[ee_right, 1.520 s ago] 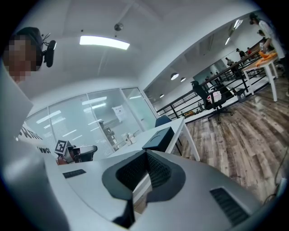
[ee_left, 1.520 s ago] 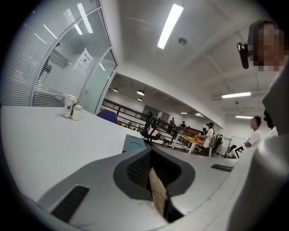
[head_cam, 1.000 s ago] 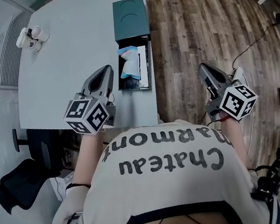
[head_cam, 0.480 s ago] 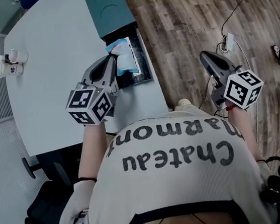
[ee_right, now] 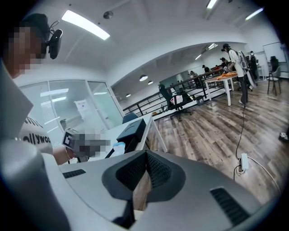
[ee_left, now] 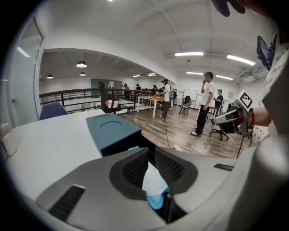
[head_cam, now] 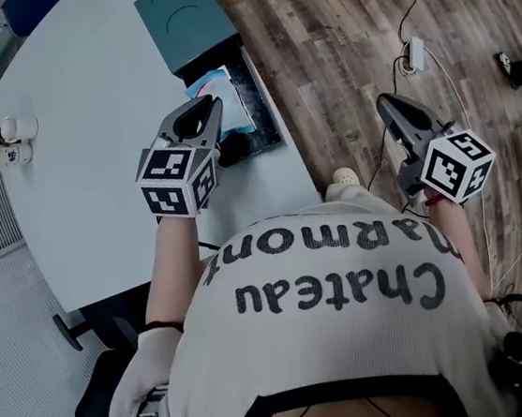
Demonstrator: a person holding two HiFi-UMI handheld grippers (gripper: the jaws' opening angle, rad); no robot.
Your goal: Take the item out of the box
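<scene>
Upper centre, head view: black drawer slid out of teal box, white-and-blue packet lying inside. Left gripper over it, jaws just opening, slightly parted, packet ungripped. Right gripper closed, empty.

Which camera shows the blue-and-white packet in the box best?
The head view: it looks down on the packet lying in the open box. The left gripper view shows only a close sliver; the right gripper view, a distant speck.

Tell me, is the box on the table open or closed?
Open. Its black tray sticks out from the teal cover, and a white-and-blue item lies uncovered in it.
</scene>
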